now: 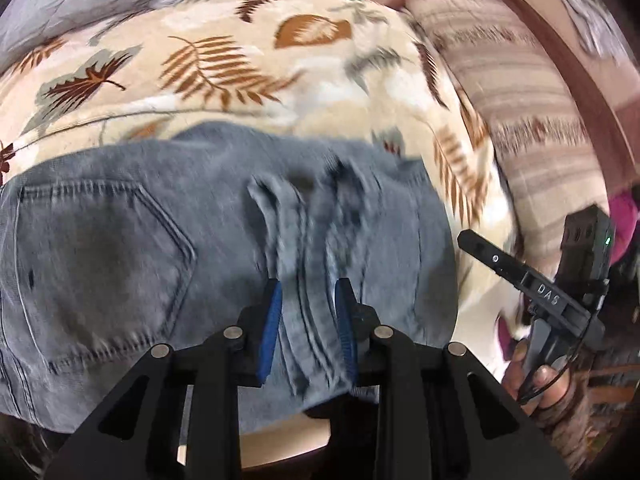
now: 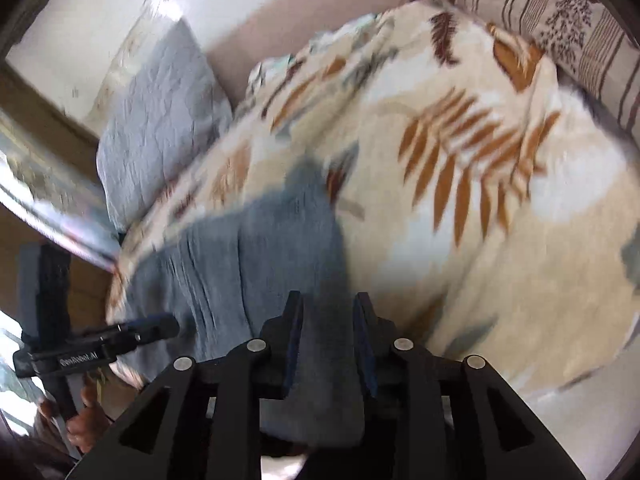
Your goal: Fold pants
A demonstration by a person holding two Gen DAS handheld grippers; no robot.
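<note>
Grey-blue jeans (image 1: 120,248) lie on a leaf-print bed cover (image 1: 224,60), back pocket at the left. My left gripper (image 1: 308,304) is shut on a bunched fold of the jeans between its blue pads. In the right wrist view the jeans (image 2: 256,248) stretch toward the left, and my right gripper (image 2: 328,320) is shut on their near edge. Both views are blurred by motion. The right gripper's body also shows in the left wrist view (image 1: 540,292), and the left gripper's body shows in the right wrist view (image 2: 100,344).
A striped pillow (image 1: 516,112) lies at the right of the bed and a grey-blue quilted pillow (image 2: 160,116) at the far left. A brown wooden bed frame (image 1: 576,64) curves along the right. A pink wall (image 2: 280,44) stands behind the bed.
</note>
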